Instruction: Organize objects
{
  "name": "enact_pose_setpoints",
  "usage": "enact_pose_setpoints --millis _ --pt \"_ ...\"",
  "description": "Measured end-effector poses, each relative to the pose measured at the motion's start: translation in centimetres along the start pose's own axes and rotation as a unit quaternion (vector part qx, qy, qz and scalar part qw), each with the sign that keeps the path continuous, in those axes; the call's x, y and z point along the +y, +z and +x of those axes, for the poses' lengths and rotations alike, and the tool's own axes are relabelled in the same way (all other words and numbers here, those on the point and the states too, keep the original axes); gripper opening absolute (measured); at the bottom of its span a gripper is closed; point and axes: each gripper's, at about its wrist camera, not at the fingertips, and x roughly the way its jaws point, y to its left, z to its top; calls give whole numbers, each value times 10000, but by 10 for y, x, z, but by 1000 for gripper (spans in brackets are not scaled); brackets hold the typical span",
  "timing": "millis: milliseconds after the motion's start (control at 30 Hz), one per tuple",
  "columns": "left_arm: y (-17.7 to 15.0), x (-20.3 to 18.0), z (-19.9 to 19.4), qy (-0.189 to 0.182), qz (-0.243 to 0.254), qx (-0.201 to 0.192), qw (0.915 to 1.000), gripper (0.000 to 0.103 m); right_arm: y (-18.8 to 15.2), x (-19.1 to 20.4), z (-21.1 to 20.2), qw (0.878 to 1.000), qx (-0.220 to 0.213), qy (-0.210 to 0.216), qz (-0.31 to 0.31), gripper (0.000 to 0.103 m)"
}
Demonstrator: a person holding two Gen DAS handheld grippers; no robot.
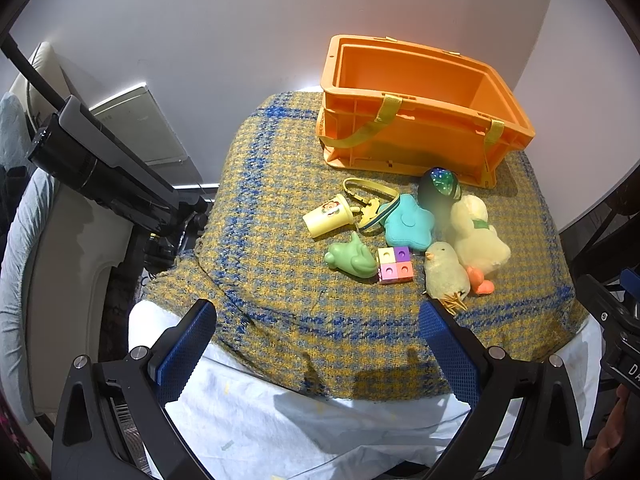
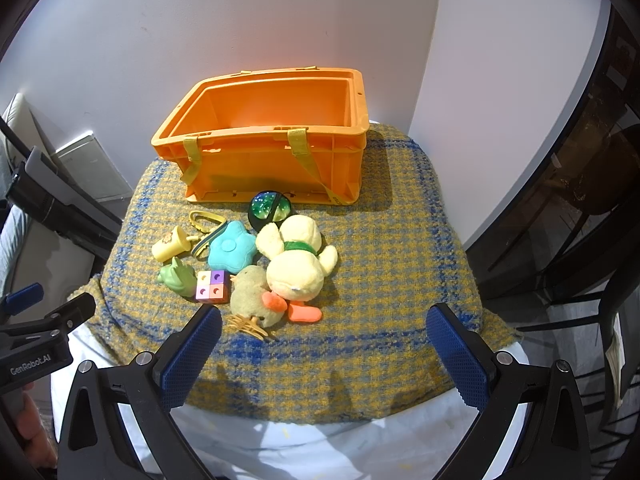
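Note:
An empty orange crate (image 1: 420,120) (image 2: 276,136) stands at the back of a yellow-blue woven cloth (image 1: 280,300) (image 2: 384,264). In front of it lie a dark glitter ball (image 1: 440,186) (image 2: 269,209), a big plush duck (image 1: 478,236) (image 2: 298,264), a small plush chick (image 1: 446,274) (image 2: 252,294), a teal star cushion (image 1: 408,222) (image 2: 232,251), a yellow toy cup (image 1: 326,216) (image 2: 170,244), a green frog toy (image 1: 352,258) (image 2: 178,274), a pastel block square (image 1: 394,265) (image 2: 212,286) and a yellow strap clip (image 1: 368,196) (image 2: 204,222). My left gripper (image 1: 318,328) and right gripper (image 2: 324,334) are open and empty, near the front edge.
A white sheet (image 1: 300,420) (image 2: 320,448) hangs below the cloth's front edge. White walls meet behind the crate. Black tripod gear (image 1: 100,168) stands to the left, dark furniture (image 2: 580,200) to the right.

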Motion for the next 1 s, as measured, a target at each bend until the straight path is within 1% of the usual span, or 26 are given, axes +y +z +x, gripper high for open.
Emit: enact_pose_setpoints --millis 500,700,800,967,1000 --pt "1 1 0 21 -62 7 10000 103 -1 0 1 10000 -12 42 -80 102" --pt "1 -2 0 84 13 -77 9999 103 -1 0 4 9999 33 51 -93 102" --pt "2 -2 2 123 -56 -82 9999 103 -1 1 4 9999 19 51 -107 102" --pt "3 -3 6 129 -13 -167 9998 103 -3 1 8 9999 22 62 -120 102" --pt "3 -4 7 120 -4 -177 9998 103 -3 1 10 9996 9 144 -258 102"
